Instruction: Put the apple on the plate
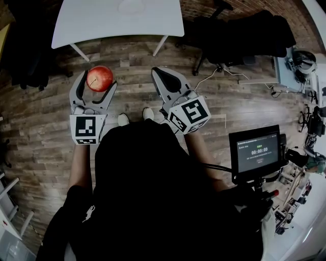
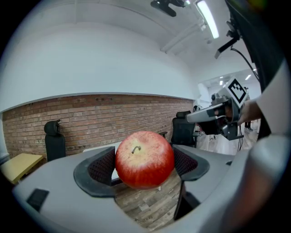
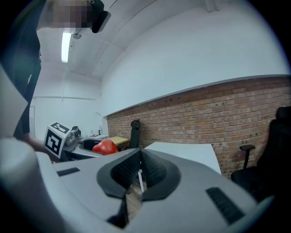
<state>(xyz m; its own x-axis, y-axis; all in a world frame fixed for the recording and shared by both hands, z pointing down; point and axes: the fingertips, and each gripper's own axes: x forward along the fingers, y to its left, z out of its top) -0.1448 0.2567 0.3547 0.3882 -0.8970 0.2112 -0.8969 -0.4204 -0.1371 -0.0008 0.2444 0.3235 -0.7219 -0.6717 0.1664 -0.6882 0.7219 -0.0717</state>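
Note:
A red apple (image 1: 100, 78) with a yellowish patch round its stem sits between the dark pads of my left gripper (image 1: 98, 81), which is shut on it and holds it above the wooden floor. In the left gripper view the apple (image 2: 144, 159) fills the gap between both pads, stem towards the camera. My right gripper (image 1: 160, 73) is beside it on the right, shut and holding nothing, its pads meeting at the tips (image 3: 139, 154). The apple (image 3: 105, 146) also shows at the left of the right gripper view. A pale round plate (image 1: 131, 5) seems to lie on the white table (image 1: 102, 23) ahead.
A dark office chair (image 1: 239, 35) stands right of the table. A small monitor on a stand (image 1: 259, 153) is at my right, with cluttered equipment along the right edge. A brick wall (image 2: 91, 118) runs behind the table. Wooden floor (image 1: 41, 117) lies below.

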